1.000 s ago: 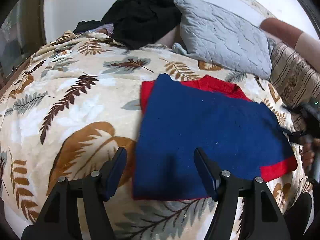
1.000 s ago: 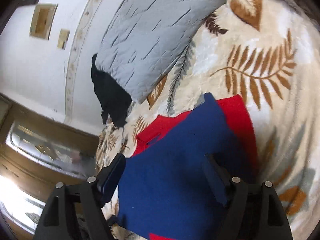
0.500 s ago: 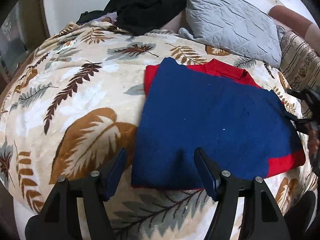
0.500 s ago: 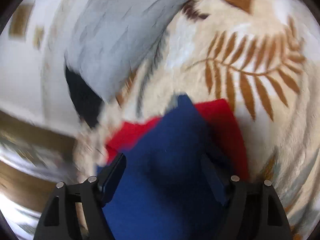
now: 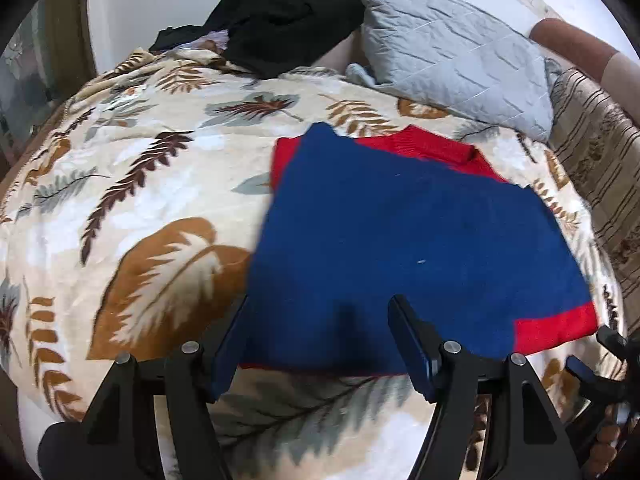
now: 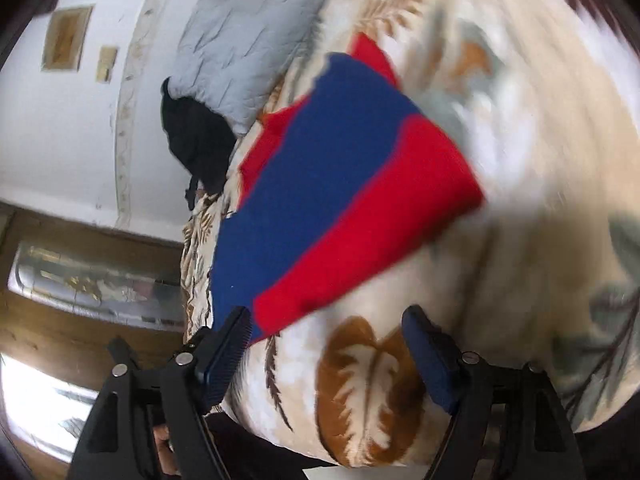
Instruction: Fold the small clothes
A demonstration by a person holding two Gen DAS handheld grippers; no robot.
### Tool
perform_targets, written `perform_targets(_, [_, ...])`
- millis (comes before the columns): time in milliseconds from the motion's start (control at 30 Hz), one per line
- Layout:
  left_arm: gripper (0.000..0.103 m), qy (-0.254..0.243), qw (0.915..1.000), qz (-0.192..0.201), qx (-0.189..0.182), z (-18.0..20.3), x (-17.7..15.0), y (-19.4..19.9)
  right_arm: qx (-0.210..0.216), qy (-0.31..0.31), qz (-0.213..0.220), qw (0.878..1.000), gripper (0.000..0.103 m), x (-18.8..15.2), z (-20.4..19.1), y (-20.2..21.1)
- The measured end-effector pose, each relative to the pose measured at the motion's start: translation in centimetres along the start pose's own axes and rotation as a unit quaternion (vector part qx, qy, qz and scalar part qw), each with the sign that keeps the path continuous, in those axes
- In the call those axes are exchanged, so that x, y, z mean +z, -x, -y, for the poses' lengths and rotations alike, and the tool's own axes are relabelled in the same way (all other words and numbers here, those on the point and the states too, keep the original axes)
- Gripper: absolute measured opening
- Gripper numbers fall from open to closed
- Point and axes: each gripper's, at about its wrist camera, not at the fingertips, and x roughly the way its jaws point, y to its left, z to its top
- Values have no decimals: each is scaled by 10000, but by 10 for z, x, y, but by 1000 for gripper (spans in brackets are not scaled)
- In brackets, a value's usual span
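Left wrist view: a folded blue-and-red sweater (image 5: 400, 248) is seen lying flat on a leaf-patterned blanket (image 5: 132, 208), occupying the centre and right of the frame. Its red collar is turned toward the top of the frame, and a red cuff band shows at its lower right corner. The left gripper (image 5: 316, 340) is shown at the lower centre with its jaws spread wide over the sweater's near hem; nothing is pinched, and contact with the cloth cannot be told. A grey quilted pillow (image 5: 452, 52) appears at the upper right, and a black garment (image 5: 288, 12) is heaped at the top centre. Part of the right gripper (image 5: 600, 360) is visible at the lower right edge.

Right wrist view: the same sweater (image 6: 332, 176) fills the centre of the frame. The right gripper (image 6: 326, 344) is shown with its jaws spread; only bare blanket (image 6: 520, 200) is framed between them, with the left finger (image 6: 226, 350) just beside the sweater's near corner. The picture is blurred.
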Motion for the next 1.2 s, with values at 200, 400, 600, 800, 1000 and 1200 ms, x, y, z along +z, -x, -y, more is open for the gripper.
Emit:
perform_targets(200, [70, 33, 10000, 2, -76, 14, 3, -7, 60, -524, 399, 9978, 81, 25, 8, -7])
perform_targets(400, [70, -60, 9997, -233, 59, 20, 1, -25, -437, -369, 457, 9973, 27, 32, -1, -19])
perform_targets(600, [70, -16, 9999, 56, 148, 12, 10, -16, -1061, 787, 780, 9882, 9, 23, -47, -1])
perform_targets(800, [70, -29, 9993, -239, 303, 10, 13, -43, -737, 111, 305, 9968, 19, 28, 6, -11])
perform_targets(1000, [78, -265, 9983, -128, 495, 15, 7, -55, -636, 691, 538, 9941, 76, 31, -18, 37])
perform_targets(1200, [81, -494, 9970, 15, 595, 19, -1, -57, -783, 1306, 576, 9867, 77, 109, -39, 14])
